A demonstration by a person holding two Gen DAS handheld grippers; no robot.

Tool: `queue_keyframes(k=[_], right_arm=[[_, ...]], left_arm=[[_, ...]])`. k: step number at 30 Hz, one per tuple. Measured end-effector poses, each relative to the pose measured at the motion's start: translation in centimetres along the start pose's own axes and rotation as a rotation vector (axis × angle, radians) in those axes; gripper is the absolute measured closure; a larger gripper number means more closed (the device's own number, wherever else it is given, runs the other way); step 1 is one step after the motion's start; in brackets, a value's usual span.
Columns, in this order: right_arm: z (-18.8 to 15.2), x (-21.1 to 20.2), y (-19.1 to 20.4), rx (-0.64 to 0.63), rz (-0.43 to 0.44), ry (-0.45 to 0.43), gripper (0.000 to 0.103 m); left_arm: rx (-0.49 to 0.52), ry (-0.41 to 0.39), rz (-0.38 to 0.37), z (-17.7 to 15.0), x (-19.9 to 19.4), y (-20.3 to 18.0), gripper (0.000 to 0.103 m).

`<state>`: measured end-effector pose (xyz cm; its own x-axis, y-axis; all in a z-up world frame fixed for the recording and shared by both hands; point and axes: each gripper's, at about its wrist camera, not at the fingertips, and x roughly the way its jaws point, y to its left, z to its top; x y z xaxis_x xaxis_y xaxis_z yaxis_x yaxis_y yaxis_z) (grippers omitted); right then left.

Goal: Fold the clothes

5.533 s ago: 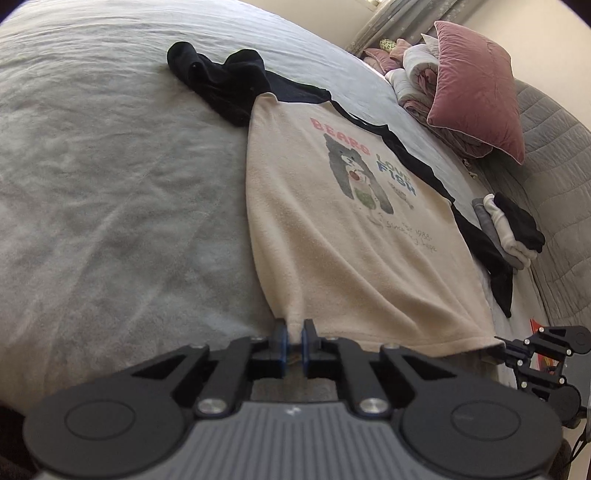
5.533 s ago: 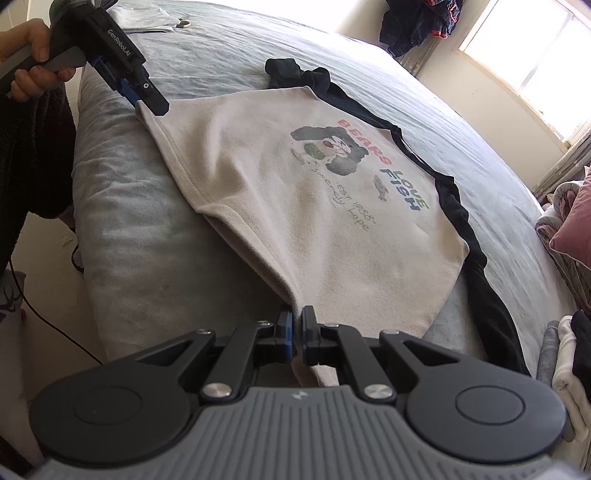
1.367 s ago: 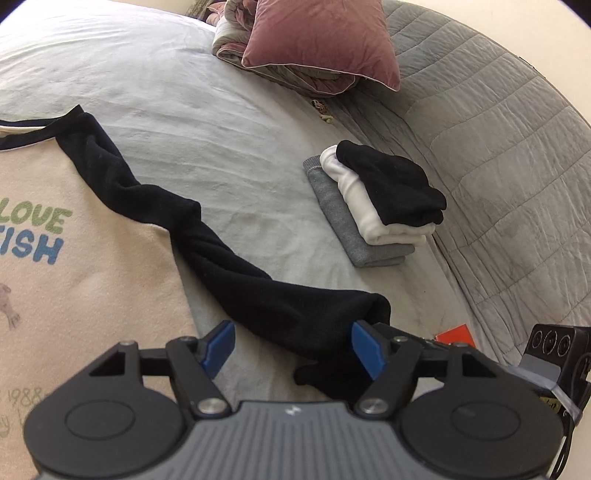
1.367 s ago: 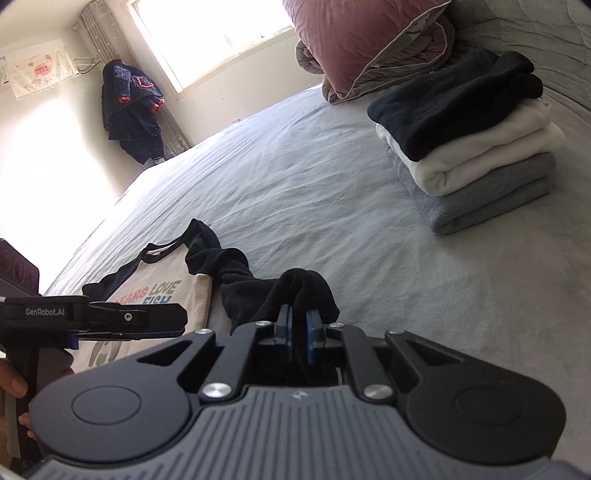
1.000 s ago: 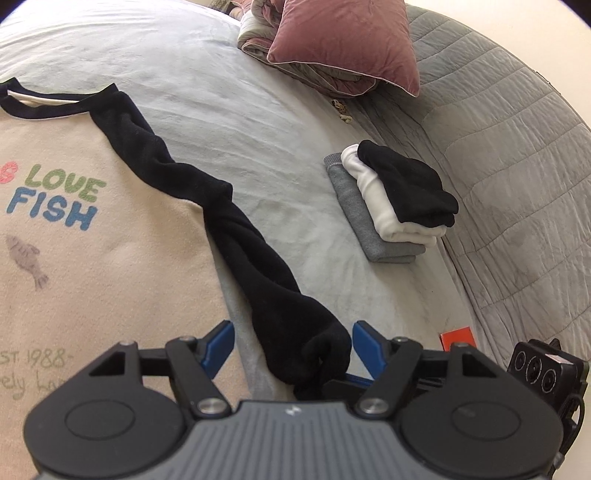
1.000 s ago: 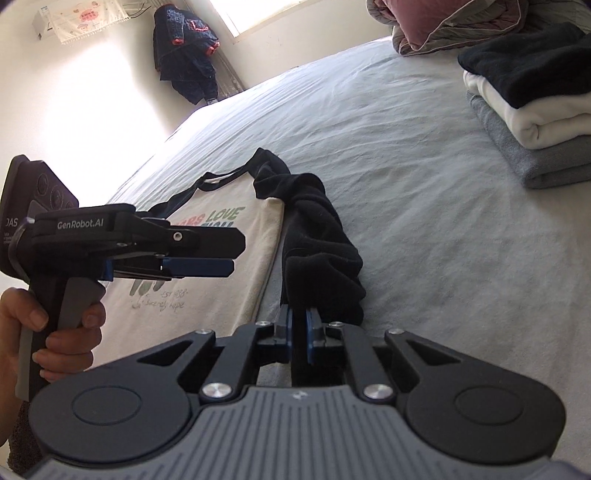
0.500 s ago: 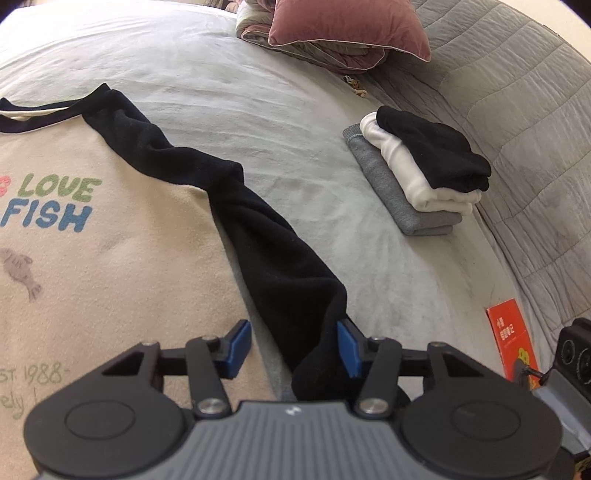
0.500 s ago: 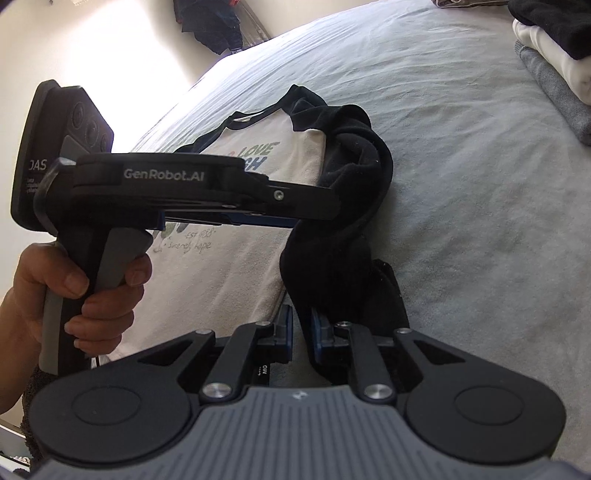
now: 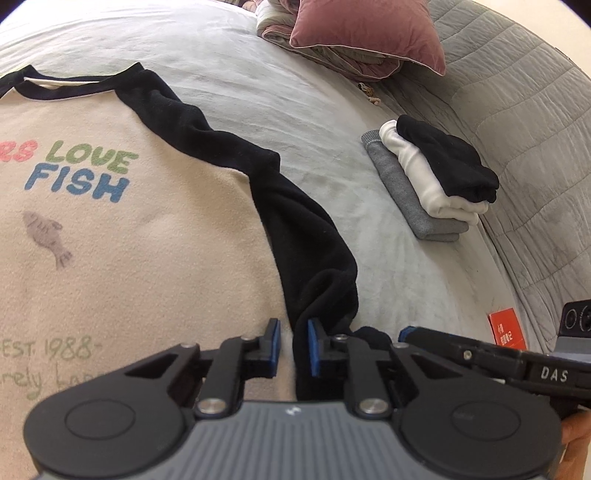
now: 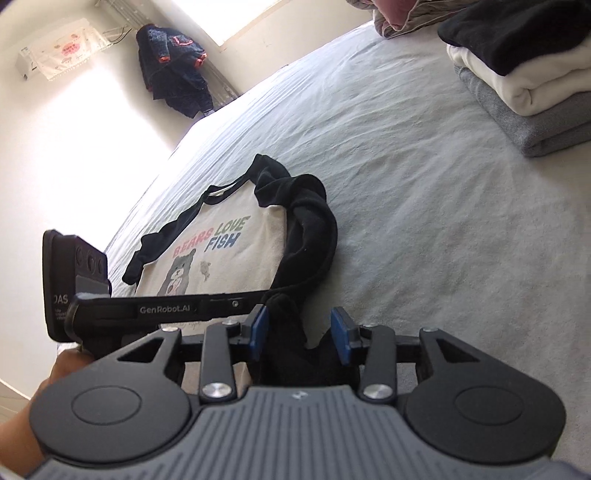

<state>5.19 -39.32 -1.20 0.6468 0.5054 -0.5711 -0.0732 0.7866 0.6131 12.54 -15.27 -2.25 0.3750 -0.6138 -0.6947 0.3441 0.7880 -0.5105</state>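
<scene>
A cream shirt (image 9: 129,258) with black raglan sleeves and a "BEARS LOVE FISH" print lies flat on the bed. Its black right-hand sleeve (image 9: 306,240) runs down beside the body to both grippers. My left gripper (image 9: 293,343) is closing on the cuff: black fabric lies against the right pad, and a sliver of gap shows at the left pad. In the right wrist view, my right gripper (image 10: 299,334) is opening, with the bunched cuff (image 10: 284,321) loose between its blue pads. The left gripper's finger (image 10: 229,304) reaches in from the left.
A stack of folded clothes (image 9: 432,181), grey, white and black, sits to the right on the pale bed sheet (image 9: 258,74). A pink pillow (image 9: 365,33) tops some bedding at the back. A grey quilted headboard (image 9: 517,110), a red card (image 9: 506,328) and a hanging dark jacket (image 10: 173,81) also show.
The left jaws went from wide apart to nearly closed around the sleeve's cuff as the gripper sank toward it. The right jaws, earlier clamped on the cuff, have parted.
</scene>
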Motion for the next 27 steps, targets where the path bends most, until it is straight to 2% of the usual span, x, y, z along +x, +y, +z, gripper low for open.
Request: queue_keyframes(k=[5,7,9,10,12,14,19,21,24,27], right_arm=[[0.4,2.8,-1.4,0.151,0.024,-0.015,0.061],[0.4,3.9,-1.8,0.196,0.023,-0.02,0.068],[0.4,4.5,-1.9,0.221,0.027,-0.032,0.096],[0.4,4.6,-1.9,0.227,0.026,-0.037,0.096],[0.7,4.0,-1.1,0.189,-0.004,-0.073,0.096],[1.0,3.1,0.3,0.123,-0.023,-0.112,0.097],[1.3,2.1,3.6,-0.03,0.003,-0.154,0.097],[1.2,2.6,4.7,-0.064,0.029,-0.14,0.097],[0.8,4.4,5.8,-0.093,0.047,-0.088,0.097],[0.1,6.5,6.2,-0.1,0.046,-0.025,0.097]], left_arm=[[-0.03,-0.01,-0.025,-0.5,0.0,0.6,0.086],[-0.029,-0.01,-0.028,-0.5,0.1,0.5,0.086],[-0.028,-0.005,-0.033,-0.4,0.0,0.5,0.083],[-0.036,0.001,-0.041,-0.3,-0.1,0.6,0.081],[-0.074,0.013,-0.07,0.2,-0.7,1.1,0.064],[-0.118,-0.005,-0.096,0.8,-1.7,1.9,0.055],[-0.179,-0.052,-0.122,2.3,-3.7,3.6,0.05],[-0.193,-0.08,-0.123,2.9,-4.3,3.9,0.043],[-0.21,-0.105,-0.129,3.3,-4.7,4.3,0.041],[-0.209,-0.093,-0.12,3.5,-4.3,4.5,0.041]])
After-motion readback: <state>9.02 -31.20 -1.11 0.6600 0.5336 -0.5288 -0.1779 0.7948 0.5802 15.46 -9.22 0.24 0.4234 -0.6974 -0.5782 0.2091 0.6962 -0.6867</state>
